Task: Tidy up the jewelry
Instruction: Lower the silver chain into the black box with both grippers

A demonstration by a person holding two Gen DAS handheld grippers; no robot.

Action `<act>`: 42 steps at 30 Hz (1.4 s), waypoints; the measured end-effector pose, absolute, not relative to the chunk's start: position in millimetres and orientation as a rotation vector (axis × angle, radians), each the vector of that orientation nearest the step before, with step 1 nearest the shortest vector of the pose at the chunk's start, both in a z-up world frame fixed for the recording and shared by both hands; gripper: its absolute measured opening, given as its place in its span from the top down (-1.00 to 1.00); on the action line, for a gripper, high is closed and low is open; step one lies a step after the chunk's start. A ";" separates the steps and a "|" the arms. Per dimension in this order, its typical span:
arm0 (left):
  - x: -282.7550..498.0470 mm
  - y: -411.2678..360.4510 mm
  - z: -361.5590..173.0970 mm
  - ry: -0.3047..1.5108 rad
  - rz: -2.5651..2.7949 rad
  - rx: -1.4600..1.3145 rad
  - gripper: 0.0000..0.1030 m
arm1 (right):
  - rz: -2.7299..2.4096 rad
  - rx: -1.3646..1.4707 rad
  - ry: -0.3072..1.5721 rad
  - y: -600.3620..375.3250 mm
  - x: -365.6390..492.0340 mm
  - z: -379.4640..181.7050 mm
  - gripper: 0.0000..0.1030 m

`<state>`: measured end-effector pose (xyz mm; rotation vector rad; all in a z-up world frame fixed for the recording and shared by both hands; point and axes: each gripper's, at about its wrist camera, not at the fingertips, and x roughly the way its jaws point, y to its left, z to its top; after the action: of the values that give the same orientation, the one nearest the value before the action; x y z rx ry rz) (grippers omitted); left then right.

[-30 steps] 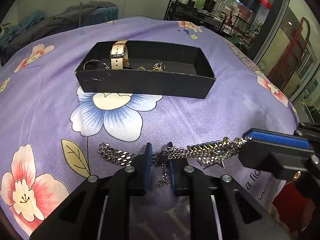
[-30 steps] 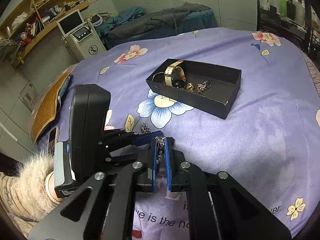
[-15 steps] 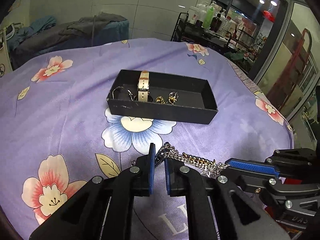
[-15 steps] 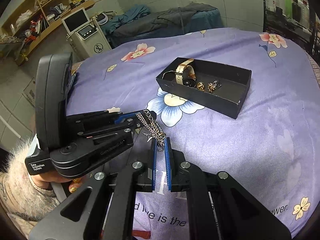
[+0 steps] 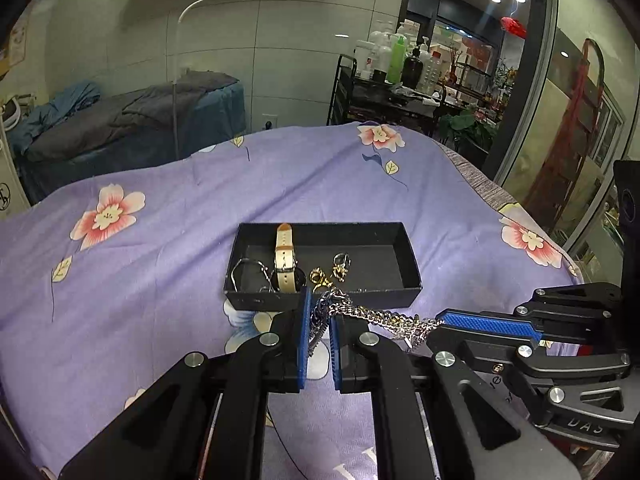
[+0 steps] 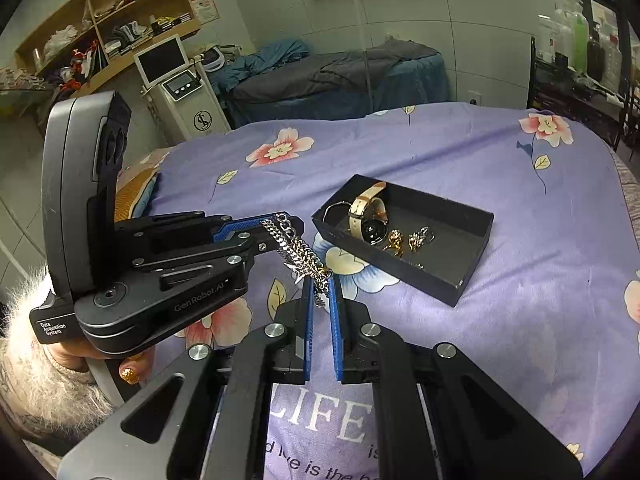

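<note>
A silver and gold chain necklace (image 5: 380, 316) hangs stretched in the air between my two grippers, above the purple flowered cloth. My left gripper (image 5: 319, 306) is shut on one end; it also shows in the right wrist view (image 6: 276, 222). My right gripper (image 6: 323, 280) is shut on the other end of the chain (image 6: 300, 252); it also shows in the left wrist view (image 5: 440, 322). The black box (image 5: 404, 294) lies just beyond, holding a beige-strap watch (image 5: 285, 260), gold earrings (image 5: 340, 266) and a thin hoop (image 5: 248, 270). The box (image 6: 476, 256) sits to the right in the right wrist view.
The purple flowered cloth (image 5: 160, 264) covers a rounded table that drops off at the right edge. A trolley with bottles (image 5: 392, 64) stands behind it, a massage bed (image 6: 340, 76) and a white machine (image 6: 184, 96) at the back.
Both grippers closed on the chain and lifted it off the cloth, raising it and stretching it between them. The box now appears farther and lower in both views.
</note>
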<state>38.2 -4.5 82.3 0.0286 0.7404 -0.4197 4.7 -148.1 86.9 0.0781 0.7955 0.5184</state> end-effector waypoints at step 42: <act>141.6 -79.3 38.2 0.924 -0.513 0.058 0.84 | 0.318 0.241 0.863 -211.2 88.5 45.9 0.84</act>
<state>141.6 -79.3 38.2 0.0579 0.9240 -0.5126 88.5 -211.2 45.9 0.2415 0.8629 0.3177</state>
